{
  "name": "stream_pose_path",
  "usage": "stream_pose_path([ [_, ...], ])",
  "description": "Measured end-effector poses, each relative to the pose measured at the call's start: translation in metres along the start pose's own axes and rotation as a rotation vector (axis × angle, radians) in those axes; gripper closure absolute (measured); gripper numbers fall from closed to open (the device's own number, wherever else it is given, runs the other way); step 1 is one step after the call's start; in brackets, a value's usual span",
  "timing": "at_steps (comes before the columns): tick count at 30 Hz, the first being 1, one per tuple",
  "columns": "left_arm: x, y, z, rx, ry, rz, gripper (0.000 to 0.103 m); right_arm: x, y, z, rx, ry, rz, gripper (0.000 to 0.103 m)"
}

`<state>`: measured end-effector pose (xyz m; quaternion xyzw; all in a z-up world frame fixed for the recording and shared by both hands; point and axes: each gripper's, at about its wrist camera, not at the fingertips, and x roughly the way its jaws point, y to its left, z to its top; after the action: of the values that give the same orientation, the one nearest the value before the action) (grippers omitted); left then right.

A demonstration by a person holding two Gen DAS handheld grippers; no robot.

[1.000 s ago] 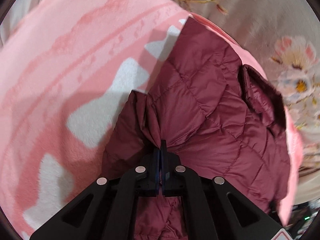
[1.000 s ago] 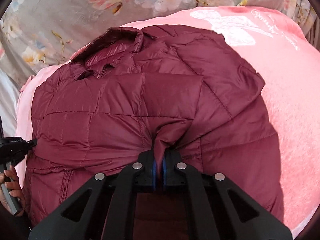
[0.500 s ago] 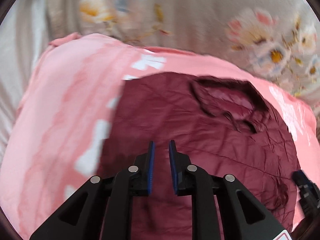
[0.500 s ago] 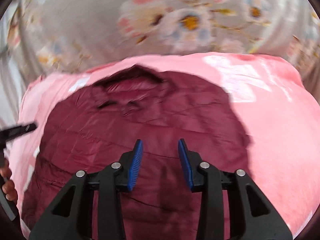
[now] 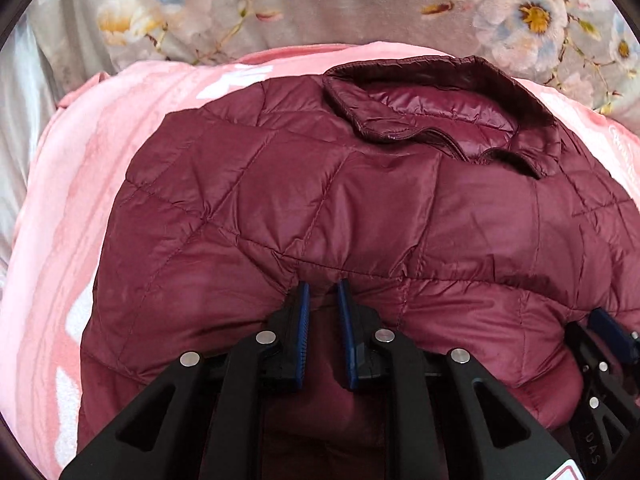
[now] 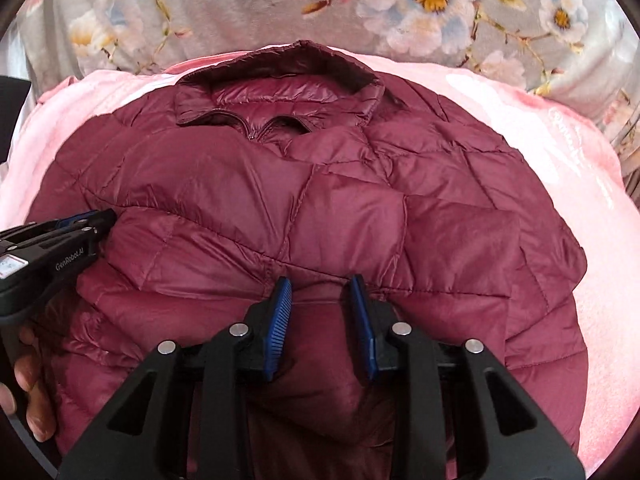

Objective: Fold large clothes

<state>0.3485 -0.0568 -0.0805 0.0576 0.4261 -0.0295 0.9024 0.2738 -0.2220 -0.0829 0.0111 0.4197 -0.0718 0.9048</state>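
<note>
A maroon quilted puffer jacket (image 5: 360,200) lies on a pink blanket, collar (image 5: 432,96) at the far side, both sides folded in over the middle. It also shows in the right wrist view (image 6: 320,200). My left gripper (image 5: 322,286) is open and empty, its tips at the near edge of the folded part. My right gripper (image 6: 320,280) is open wider and empty, also at the near folded edge. The left gripper (image 6: 96,218) shows at the left of the right wrist view. The right gripper's fingertips (image 5: 604,324) show at the right of the left wrist view.
The pink blanket (image 5: 60,220) with white patches spreads under and around the jacket; it also shows in the right wrist view (image 6: 580,168). A grey floral bedsheet (image 5: 320,0) lies beyond it. A hand (image 6: 28,392) holds the left gripper's handle.
Both grippers let go of the jacket folds they held a second ago and opened. They have since moved back to the jacket's near edge, which now lies flat with the sides folded in.
</note>
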Motion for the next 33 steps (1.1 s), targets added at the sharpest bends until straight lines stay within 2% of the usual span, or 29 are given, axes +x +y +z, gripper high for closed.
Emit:
stream_pose_path([
  [5,0.0,-0.004,-0.003,0.019,-0.028,0.032,0.087,0.003,-0.003,0.001,0.005,-0.004,0.007,0.074],
  [18,-0.001,-0.002,-0.004,0.013,-0.034,0.023,0.087,0.001,-0.007,0.002,0.022,0.003,0.03,0.072],
  [19,-0.003,0.002,-0.002,0.004,-0.019,-0.003,0.086,-0.001,-0.01,0.005,0.038,0.017,0.059,0.07],
  [20,-0.006,0.008,0.002,-0.006,0.005,-0.038,0.082,-0.005,-0.017,0.009,0.065,0.024,0.102,0.061],
  [21,-0.009,0.018,0.01,-0.038,0.043,-0.105,0.079,-0.008,-0.025,0.014,0.1,0.02,0.141,0.053],
  [22,-0.012,0.026,0.017,-0.073,0.06,-0.155,0.075,-0.013,-0.039,0.023,0.166,0.007,0.193,0.051],
  [24,-0.023,0.045,0.041,-0.147,0.053,-0.248,0.073,-0.016,-0.063,0.043,0.271,-0.007,0.271,0.05],
  [26,-0.026,0.053,0.065,-0.172,0.042,-0.3,0.067,-0.007,-0.09,0.07,0.386,-0.011,0.36,0.049],
  [28,-0.019,0.052,0.092,-0.19,0.05,-0.363,0.049,0.009,-0.104,0.09,0.445,0.005,0.387,0.044],
  [31,0.014,0.041,0.123,-0.198,0.117,-0.392,0.046,0.044,-0.107,0.117,0.447,0.054,0.356,0.043],
  [33,0.044,0.034,0.134,-0.224,0.183,-0.416,0.046,0.063,-0.108,0.122,0.477,0.088,0.366,0.043],
])
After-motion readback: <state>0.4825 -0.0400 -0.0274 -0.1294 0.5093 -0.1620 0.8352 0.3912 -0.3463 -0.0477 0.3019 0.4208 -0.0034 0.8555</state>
